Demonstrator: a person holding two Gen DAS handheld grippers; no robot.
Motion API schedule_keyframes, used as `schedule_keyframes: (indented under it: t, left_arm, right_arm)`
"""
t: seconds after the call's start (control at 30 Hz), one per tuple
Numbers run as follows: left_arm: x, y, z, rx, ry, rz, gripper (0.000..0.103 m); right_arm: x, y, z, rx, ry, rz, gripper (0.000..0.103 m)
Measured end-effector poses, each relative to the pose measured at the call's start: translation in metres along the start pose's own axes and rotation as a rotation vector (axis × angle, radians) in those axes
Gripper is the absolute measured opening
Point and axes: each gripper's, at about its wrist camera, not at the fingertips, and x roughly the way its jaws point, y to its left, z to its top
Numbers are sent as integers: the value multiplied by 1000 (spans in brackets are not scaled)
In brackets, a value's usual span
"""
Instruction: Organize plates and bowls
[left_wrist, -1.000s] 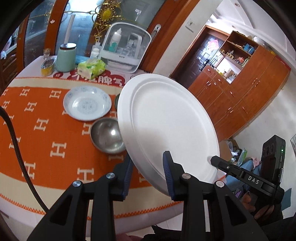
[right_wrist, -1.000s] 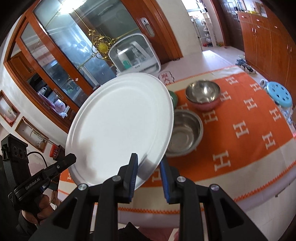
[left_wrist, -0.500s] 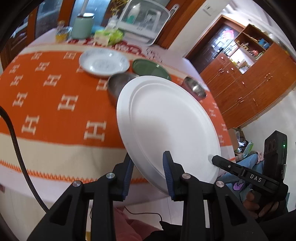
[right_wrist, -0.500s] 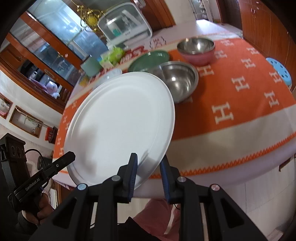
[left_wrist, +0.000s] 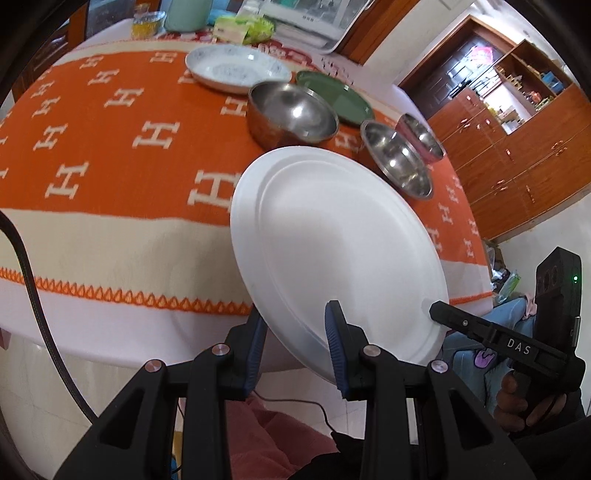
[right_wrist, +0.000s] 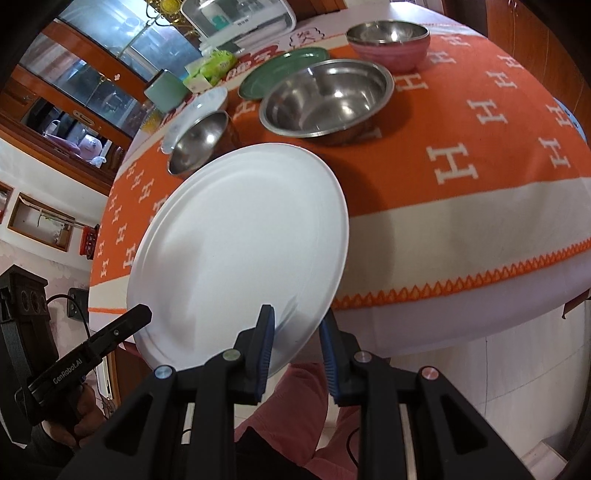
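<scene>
White plate (left_wrist: 332, 236) clamped between both hand-held grippers, above table edge.

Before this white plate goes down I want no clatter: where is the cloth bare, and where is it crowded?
Bare: the near cloth between the table's front edge and the small steel bowl. Also the right side, right of the big steel bowl. Crowded: the far middle, with patterned plate, green plate and pink bowl.

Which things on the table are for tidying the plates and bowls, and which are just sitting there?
For the job:
white plate, held by left tongs and right tongs
patterned plate
green plate
steel bowls
pink bowl

Just sitting there:
green canister
tissue pack
white box with clear window
</scene>
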Motion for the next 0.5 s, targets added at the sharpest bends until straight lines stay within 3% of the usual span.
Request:
schedule_keyframes:
  t: [0.5]
  left_arm:
    - [38,-6,11,70,57,59,30]
  right_arm:
    - [21,-15,12,11,0,-37,24]
